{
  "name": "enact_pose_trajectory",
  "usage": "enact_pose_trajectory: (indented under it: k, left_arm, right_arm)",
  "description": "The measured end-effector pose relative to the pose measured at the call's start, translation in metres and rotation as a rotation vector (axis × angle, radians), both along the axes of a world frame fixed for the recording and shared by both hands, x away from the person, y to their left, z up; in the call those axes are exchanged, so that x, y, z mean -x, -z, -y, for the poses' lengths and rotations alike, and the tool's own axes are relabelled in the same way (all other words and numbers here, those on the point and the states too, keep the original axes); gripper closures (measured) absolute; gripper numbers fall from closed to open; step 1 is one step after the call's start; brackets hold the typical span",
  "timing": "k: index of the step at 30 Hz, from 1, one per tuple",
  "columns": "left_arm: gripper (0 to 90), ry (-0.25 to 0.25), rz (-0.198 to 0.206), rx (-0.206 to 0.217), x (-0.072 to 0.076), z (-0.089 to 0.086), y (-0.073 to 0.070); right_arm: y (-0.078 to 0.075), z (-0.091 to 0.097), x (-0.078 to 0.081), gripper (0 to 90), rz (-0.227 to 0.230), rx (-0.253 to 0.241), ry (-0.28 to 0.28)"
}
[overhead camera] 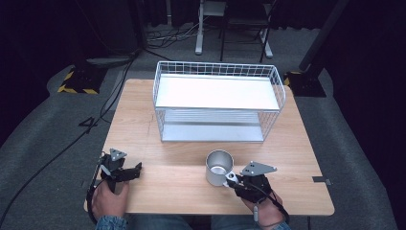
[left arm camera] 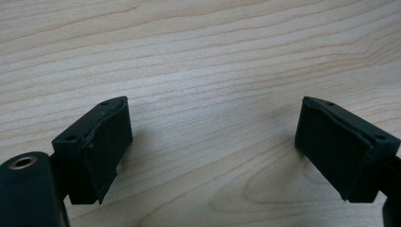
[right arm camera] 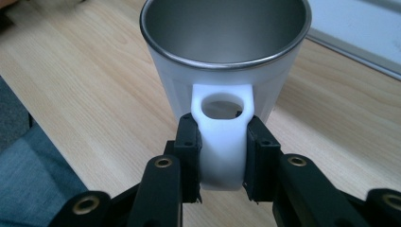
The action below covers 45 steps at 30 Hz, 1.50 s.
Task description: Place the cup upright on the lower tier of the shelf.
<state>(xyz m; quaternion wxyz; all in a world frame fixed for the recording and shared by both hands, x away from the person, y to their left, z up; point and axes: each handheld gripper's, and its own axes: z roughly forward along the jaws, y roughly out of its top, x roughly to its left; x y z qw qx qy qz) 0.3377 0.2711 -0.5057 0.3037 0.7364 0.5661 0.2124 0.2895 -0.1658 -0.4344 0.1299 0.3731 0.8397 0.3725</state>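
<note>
We have the white mug (right arm camera: 227, 61) by its handle (right arm camera: 222, 142), our right gripper (right arm camera: 222, 163) with fingers clamped on it, the mug upright on the bench (overhead camera: 167, 182) before the wire basket shelf (overhead camera: 218, 98). Nothing seems placed yet. Mug and shelf hold nothing. Our left gripper (left arm camera: 213, 142) rests apart, fingers spread wide.

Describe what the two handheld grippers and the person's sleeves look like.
Both the left gripper and the right gripper are black, each topped by a grey three-cornered plate with small holes. Their jaws are blocky black pads on arms with brass-coloured rivets. A black cable trails from each. The person's sleeves are blue denim, showing at the cuffs.
</note>
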Motion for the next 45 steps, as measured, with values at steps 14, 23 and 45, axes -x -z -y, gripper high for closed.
enact_pose_trajectory:
  k: [14, 23, 45]
  left_arm:
    - [12.1, -0.001, 0.001, 0.001, 0.0, 0.0, 0.0]
    - [12.1, -0.001, 0.001, 0.001, 0.0, 0.0, 0.0]
    - [12.1, -0.001, 0.001, 0.001, 0.0, 0.0, 0.0]
  right_arm:
    - [-0.014, 0.005, -0.007, 71.6, 0.063, -0.081, 0.037]
    - [-0.025, 0.003, -0.024, 71.6, 0.08, -0.103, 0.055]
    - [-0.028, -0.002, -0.102, 71.5, 0.148, -0.125, 0.194]
